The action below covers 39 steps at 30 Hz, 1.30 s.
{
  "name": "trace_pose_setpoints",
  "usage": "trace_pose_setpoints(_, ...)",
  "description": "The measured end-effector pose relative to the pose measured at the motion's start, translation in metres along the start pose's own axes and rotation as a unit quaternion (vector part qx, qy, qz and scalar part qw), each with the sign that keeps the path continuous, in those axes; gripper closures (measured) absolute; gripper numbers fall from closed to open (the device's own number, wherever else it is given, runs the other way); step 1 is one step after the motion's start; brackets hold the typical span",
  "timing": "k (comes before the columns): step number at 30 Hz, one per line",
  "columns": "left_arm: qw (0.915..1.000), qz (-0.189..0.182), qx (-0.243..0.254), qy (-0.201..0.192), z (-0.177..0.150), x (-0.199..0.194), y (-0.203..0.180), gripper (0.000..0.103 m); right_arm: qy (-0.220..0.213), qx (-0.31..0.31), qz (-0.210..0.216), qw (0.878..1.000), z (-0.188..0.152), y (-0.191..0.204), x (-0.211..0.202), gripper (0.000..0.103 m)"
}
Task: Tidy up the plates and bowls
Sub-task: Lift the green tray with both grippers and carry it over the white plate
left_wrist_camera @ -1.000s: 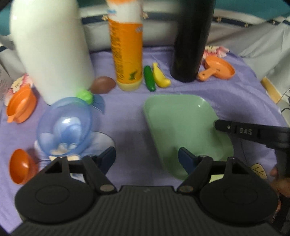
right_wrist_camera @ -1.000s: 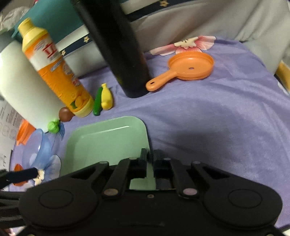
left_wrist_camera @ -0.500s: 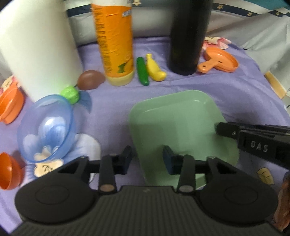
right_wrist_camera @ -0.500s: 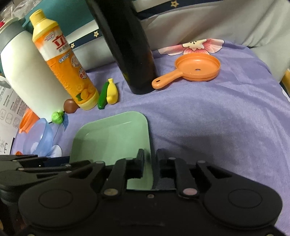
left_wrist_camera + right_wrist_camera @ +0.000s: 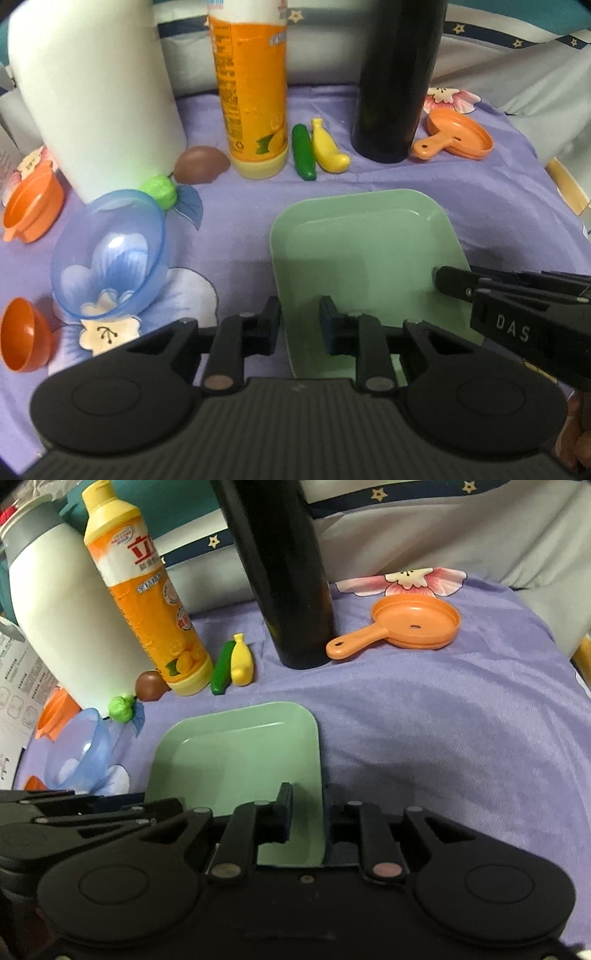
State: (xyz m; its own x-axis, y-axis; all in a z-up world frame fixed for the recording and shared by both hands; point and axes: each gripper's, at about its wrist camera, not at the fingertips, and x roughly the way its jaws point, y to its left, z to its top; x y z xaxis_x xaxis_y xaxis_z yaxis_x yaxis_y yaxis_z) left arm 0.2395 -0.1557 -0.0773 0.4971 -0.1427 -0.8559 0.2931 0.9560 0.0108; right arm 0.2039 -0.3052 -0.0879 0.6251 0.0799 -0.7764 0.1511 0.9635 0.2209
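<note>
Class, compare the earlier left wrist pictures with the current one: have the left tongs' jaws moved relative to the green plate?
Yes. The left tongs have just been closing: their jaws now straddle the green plate's near left rim.

Green plate (image 5: 365,236) looks like smooth plastic with a soft sheen. Blue bowl (image 5: 110,251) is clear, glossy plastic. Purple cloth (image 5: 443,720) under them reads matt and slightly fuzzy. Orange pan (image 5: 413,622) is dull plastic; black bottle (image 5: 284,572) gleams faintly.
</note>
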Motion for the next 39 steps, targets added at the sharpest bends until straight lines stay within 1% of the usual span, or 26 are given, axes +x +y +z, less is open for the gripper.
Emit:
trace_pose_setpoints(3,1.0,0.001,0.0,-0.003,0.0,-0.011,0.001,0.081,-0.005,-0.002,-0.002,1.0,0.0,0.005,-0.01,0.085)
trace_pose_setpoints(8,0.9999,-0.008,-0.005,-0.01,-0.005,-0.037,0.008,0.081,-0.012,0.002,0.008,1.0,-0.003,0.013,-0.037,0.085)
trace_pose_setpoints(14,0.9998,-0.013,-0.002,-0.016,-0.025,-0.079,0.019,0.081,-0.016,0.001,0.019,1.0,-0.015,0.028,-0.075,0.084)
trace_pose_setpoints(21,0.9997,-0.008,-0.015,-0.017,-0.072,-0.126,0.046,0.081,-0.001,-0.008,0.041,0.999,-0.047,0.058,-0.117,0.084)
trace_pose_setpoints(27,0.9992,0.001,-0.036,-0.015,-0.116,-0.156,0.083,0.081,0.018,-0.023,0.068,0.997,-0.08,0.095,-0.139,0.084)
trace_pose_setpoints(33,0.998,0.013,-0.061,-0.003,-0.156,-0.175,0.129,0.08,0.045,-0.044,0.096,0.993,-0.105,0.141,-0.145,0.084)
trace_pose_setpoints(39,0.9963,0.023,-0.082,0.009,-0.192,-0.181,0.164,0.08,0.078,-0.056,0.119,0.988,-0.13,0.183,-0.139,0.084)
